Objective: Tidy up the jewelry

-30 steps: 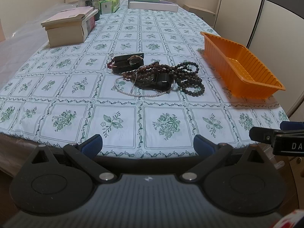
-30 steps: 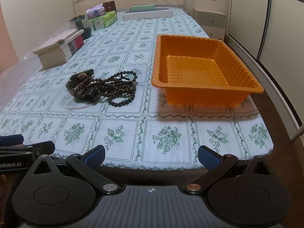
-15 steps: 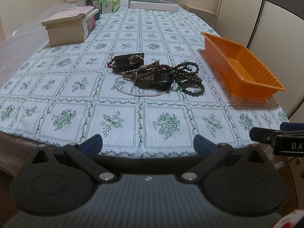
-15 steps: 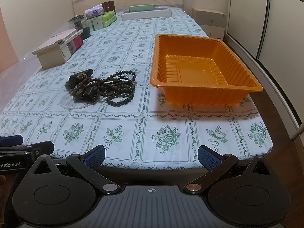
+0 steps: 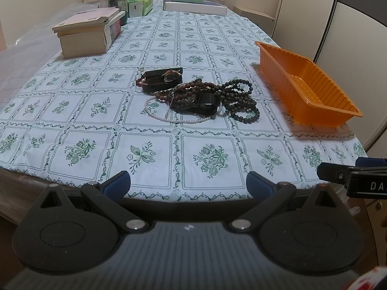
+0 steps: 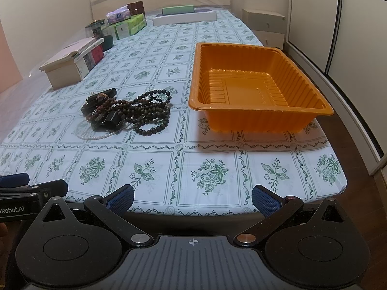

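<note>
A long table (image 5: 150,154) under a green-floral cloth fills both views, with boxes stacked far off toward 11 and 12 o'clock. The largest piece of the job, an empty orange tray (image 6: 312,118), sits at roughly 1 o'clock from the right gripper (image 6: 192,199) and at 2 o'clock from the left gripper (image 5: 188,182), its long axis running away from the near edge.

The jewelry pile (image 5: 200,96) lies just beside the tray, apart from it, on the tray's left: a tangle of dark bead strands (image 6: 147,111), a black-strapped watch (image 5: 162,78) and a thin white pearl string (image 5: 179,120) trailing toward the near edge. The heap stretches crosswise, left to right, across the table.

From the left gripper the pile is almost dead ahead at 12 o'clock; from the right it lies off at 10 to 11 o'clock. The left hand therefore looks better lined up to pick, with the tray falling to the right hand's side.

Both tools hang at the table's near edge, well short of the jewelry, blue-padded fingers spread wide, nothing between them.
</note>
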